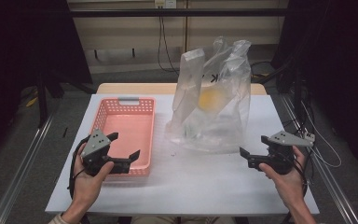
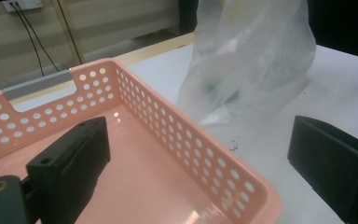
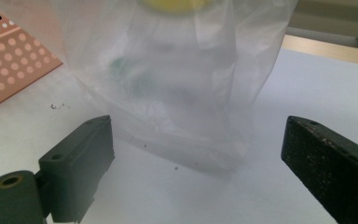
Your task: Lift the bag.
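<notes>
A clear plastic bag (image 1: 214, 105) stands upright on the white table (image 1: 205, 182), with a yellow object (image 1: 209, 98) blurred inside it. To its left lies an empty pink perforated basket (image 1: 123, 123). My left gripper (image 1: 127, 144) is open above the basket's near right corner. In the left gripper view its jaws straddle the basket's wall (image 2: 200, 154), holding nothing. My right gripper (image 1: 252, 145) is open near the bag's lower right corner. In the right gripper view the bag (image 3: 168, 79) stands just ahead of the empty gripper (image 3: 198, 130), apart from it.
The basket has a grey handle strip (image 1: 128, 99) on its far rim. A wooden edge (image 1: 135, 87) runs behind the table. Cables (image 1: 165, 42) hang on the back wall. Metal rails (image 1: 23, 158) flank the table on the floor.
</notes>
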Motion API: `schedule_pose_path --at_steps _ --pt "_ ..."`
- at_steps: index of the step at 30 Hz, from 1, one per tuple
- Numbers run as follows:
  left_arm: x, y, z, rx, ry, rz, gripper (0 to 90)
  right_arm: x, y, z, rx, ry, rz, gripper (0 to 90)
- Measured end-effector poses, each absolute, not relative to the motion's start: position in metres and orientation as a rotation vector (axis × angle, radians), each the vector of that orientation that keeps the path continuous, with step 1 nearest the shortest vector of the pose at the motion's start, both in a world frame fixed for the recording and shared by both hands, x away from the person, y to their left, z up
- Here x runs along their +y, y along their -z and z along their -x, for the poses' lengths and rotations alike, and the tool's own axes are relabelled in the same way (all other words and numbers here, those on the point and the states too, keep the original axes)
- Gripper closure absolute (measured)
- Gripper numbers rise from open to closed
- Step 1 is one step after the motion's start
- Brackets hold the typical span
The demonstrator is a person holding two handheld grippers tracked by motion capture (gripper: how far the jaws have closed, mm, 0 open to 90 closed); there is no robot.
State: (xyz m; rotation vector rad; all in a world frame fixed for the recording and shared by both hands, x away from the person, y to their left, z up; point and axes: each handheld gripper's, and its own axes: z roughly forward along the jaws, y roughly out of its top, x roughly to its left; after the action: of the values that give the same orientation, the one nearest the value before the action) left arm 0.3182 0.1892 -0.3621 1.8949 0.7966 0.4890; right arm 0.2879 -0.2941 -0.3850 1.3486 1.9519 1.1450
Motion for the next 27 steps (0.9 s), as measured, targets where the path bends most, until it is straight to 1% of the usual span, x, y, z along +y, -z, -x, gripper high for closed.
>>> schedule_pose_path --at_steps 6,13,17,21,27 --pt "0.195 0.374 -0.307 0.807 -0.501 -1.889 5.3 -0.29 0.396 -0.277 1.969 -1.158 -1.349 9.3" --pt "0.206 0.388 -0.301 0.856 -0.505 -1.871 5.3 -0.285 0.404 -0.265 1.992 -1.168 -1.342 9.2" --pt "0.207 0.393 -0.297 0.847 -0.512 -1.877 5.3 -0.286 0.411 -0.26 1.984 -1.17 -1.342 9.6" --pt "0.209 0.4 -0.291 0.855 -0.531 -1.848 5.3 -0.289 0.419 -0.256 1.963 -1.18 -1.362 9.6" --pt "0.216 0.405 -0.288 0.898 -0.514 -1.809 5.3 -0.29 0.429 -0.252 1.965 -1.184 -1.376 9.7"
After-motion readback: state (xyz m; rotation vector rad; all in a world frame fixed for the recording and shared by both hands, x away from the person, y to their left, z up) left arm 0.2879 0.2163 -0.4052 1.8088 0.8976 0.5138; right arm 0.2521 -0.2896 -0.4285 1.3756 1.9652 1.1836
